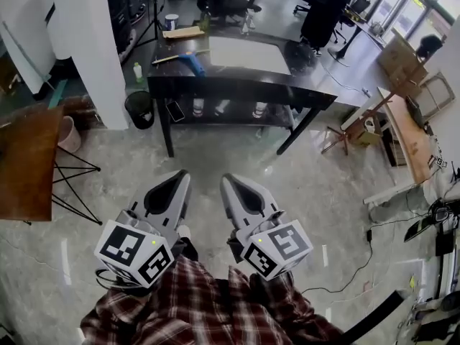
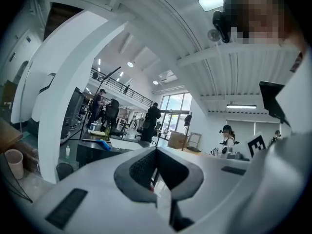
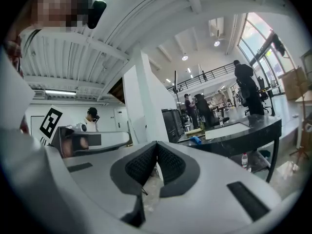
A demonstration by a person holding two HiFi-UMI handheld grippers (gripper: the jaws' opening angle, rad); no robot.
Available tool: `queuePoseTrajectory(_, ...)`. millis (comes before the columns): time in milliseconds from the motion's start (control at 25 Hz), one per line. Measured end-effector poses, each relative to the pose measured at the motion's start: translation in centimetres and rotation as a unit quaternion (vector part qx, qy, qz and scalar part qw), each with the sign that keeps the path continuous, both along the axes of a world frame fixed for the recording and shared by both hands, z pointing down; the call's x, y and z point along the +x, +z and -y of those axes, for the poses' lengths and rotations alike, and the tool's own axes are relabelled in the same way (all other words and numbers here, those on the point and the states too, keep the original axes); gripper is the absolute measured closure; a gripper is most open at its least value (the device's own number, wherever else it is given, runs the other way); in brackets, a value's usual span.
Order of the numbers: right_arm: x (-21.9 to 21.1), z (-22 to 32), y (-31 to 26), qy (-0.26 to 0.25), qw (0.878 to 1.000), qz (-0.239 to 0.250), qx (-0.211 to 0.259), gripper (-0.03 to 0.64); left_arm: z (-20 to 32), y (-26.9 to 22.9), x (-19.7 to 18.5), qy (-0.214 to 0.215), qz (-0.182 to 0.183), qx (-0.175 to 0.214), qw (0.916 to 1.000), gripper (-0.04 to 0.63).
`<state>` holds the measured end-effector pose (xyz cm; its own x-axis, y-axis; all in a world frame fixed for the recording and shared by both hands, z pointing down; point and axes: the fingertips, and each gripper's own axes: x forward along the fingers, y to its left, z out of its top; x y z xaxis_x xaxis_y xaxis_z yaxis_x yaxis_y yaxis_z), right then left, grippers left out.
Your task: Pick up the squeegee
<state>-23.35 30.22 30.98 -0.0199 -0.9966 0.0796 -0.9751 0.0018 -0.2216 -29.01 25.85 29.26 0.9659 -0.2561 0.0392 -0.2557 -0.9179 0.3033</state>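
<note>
We stand on a grey, glossy floor in an open workshop hall. At far left sits a brown wooden table on wire legs, then a white pillar with a black bin near its foot. Our left gripper has its jaws pressed together on nothing. The right gripper beside it is likewise closed and empty. Well ahead of both, across bare floor, stands the dark desk. The blue-handled squeegee lies on its left part, just beside a white sheet. Bottles stand on the desk's lower shelf. Behind the desk's right end is a person in black. Further right are a cardboard box and cables on the floor.
</note>
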Motion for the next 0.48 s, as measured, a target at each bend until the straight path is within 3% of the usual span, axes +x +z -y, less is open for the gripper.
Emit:
queuePoseTrajectory(240, 3.0, 7.5, -0.2, 0.023, 1.0, 0.001, 0.003, 0.604, 7.5, -0.3, 2.6, 0.018, 0.007, 0.013, 0.9997, 0.586)
queuePoseTrajectory(480, 5.0, 11.9, 0.8, 0.043, 0.999, 0.007, -0.004, 0.604, 12.7, 1.4, 4.2, 0.027, 0.024, -0.002, 0.9994, 0.585)
